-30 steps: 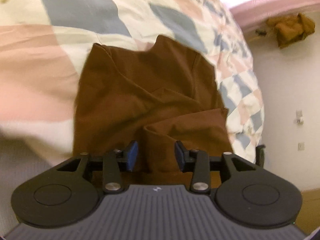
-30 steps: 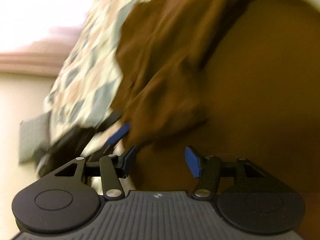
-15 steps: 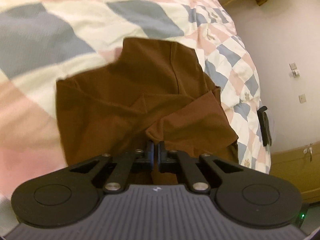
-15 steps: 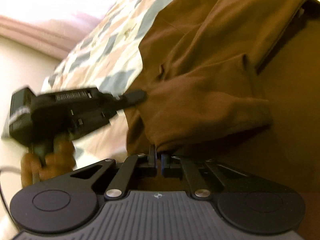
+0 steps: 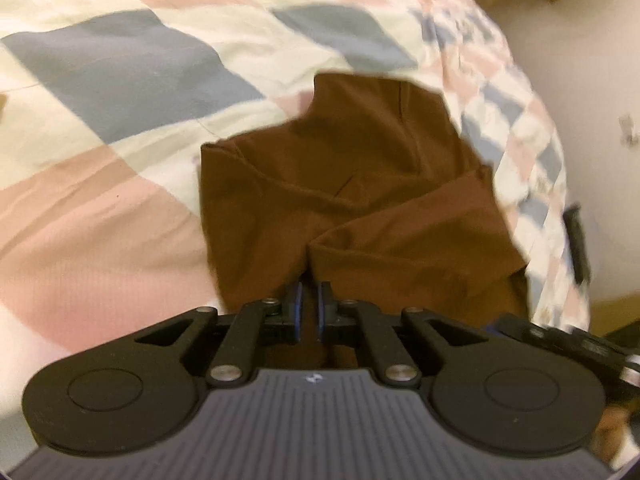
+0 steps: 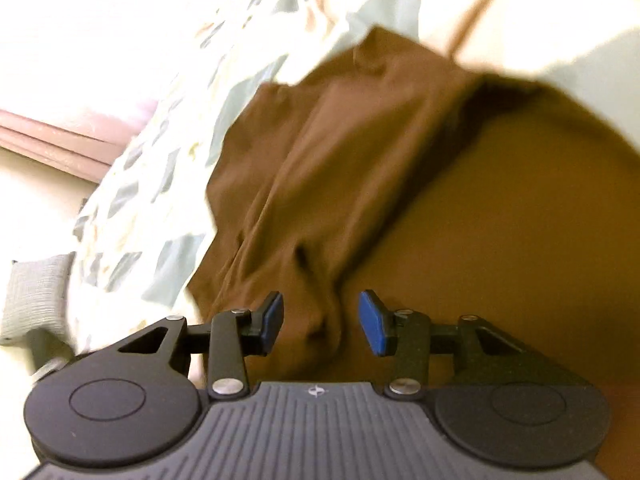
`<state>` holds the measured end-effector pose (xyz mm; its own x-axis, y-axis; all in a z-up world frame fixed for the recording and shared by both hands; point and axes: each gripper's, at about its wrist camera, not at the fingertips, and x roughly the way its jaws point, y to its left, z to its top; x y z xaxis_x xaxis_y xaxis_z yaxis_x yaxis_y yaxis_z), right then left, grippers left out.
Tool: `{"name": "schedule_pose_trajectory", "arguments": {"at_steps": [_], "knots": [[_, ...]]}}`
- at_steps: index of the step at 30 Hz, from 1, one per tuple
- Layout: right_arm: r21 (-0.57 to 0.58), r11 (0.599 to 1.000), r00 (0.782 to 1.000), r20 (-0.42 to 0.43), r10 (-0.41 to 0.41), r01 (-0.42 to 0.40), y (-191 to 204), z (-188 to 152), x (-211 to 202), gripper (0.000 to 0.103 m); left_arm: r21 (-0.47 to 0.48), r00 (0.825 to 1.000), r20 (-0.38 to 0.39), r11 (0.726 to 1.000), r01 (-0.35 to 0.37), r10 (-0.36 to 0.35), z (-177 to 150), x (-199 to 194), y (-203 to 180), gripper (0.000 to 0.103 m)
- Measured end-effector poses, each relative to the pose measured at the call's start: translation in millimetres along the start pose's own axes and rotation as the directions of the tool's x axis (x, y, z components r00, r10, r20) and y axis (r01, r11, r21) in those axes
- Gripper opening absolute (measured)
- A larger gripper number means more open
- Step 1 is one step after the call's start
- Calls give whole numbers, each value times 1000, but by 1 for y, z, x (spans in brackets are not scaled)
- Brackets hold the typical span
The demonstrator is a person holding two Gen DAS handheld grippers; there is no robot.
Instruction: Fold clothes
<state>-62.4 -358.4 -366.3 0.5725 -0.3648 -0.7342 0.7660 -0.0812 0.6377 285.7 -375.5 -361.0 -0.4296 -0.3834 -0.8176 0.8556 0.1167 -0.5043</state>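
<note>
Brown garment (image 5: pixel 360 200) lying partly folded on checked quilt (image 5: pixel 120 80) covering bed, near bed's edge. Left gripper (image 5: pixel 309 310) pinching garment's near hem, fingers (image 5: pixel 297 307) nearly together on cloth. Right gripper (image 6: pixel 320 322) hovering over bunched fabric, blue-padded fingers (image 6: pixel 372 328) standing wide, gripping nothing.

Brown garment (image 5: pixel 360 208): near hem hidden behind the left gripper (image 5: pixel 309 312). Quilt (image 5: pixel 120 80) cut off by frame edges. Right-wrist view motion-blurred; cloth folds between the right gripper (image 6: pixel 320 322) fingers indistinct.
</note>
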Motion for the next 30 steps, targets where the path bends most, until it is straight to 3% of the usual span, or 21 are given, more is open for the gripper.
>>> {"name": "schedule_pose_trajectory", "arguments": {"at_steps": [2,3,4,6,9,12,13,15,18,20,23,24,25,27,29,30], "knots": [[-88,996,999,-46,-19,15,9,5,19,45,-5,999,50,1000,15,-14,-3,-10,-9,3],[-132,991,997,-68,-31,21,14,8,28,30,12,999,51,1000,3,-3,-7,-5,-15,3],[-182,983,995,-87,-41,25,20,6,34,7,29,999,52,1000,-9,7,-10,-1,-21,3],[-277,960,995,-70,-69,47,34,2,34,4,63,998,54,997,-33,29,-17,9,-34,3],[-408,910,996,72,-48,73,51,14,8,3,114,996,59,991,-68,62,-27,23,-52,3],[-450,885,993,56,-106,120,45,28,14,4,113,992,64,987,-115,109,-35,35,-60,5],[-463,876,991,47,-128,135,42,33,17,11,108,990,66,986,-131,124,-37,39,-61,5],[-479,861,984,36,-177,172,37,42,23,13,111,988,82,984,-140,131,-36,38,-66,5],[-500,852,986,130,-103,155,43,51,3,18,115,984,106,981,-154,142,-35,36,-73,6],[-539,838,993,115,-30,88,42,51,-7,23,117,981,122,980,-164,150,-34,35,-78,6],[-563,826,998,-58,-29,-9,27,53,18,23,120,977,141,976,-180,163,-33,36,-85,14],[-556,831,994,-99,-40,-22,21,58,25,21,120,976,116,973,-198,184,-32,46,-83,14],[-545,838,990,-132,-49,-32,16,64,31,12,119,974,92,969,-215,205,-31,56,-81,15],[-514,855,980,-196,-31,-76,8,82,32,13,88,977,77,974,-207,201,-27,57,-75,14],[-474,868,979,-195,58,-146,4,114,11,27,42,978,117,983,-177,171,-20,37,-66,18],[-465,873,981,-180,68,-146,-3,132,5,45,22,976,147,986,-167,162,-16,24,-60,23]]}}
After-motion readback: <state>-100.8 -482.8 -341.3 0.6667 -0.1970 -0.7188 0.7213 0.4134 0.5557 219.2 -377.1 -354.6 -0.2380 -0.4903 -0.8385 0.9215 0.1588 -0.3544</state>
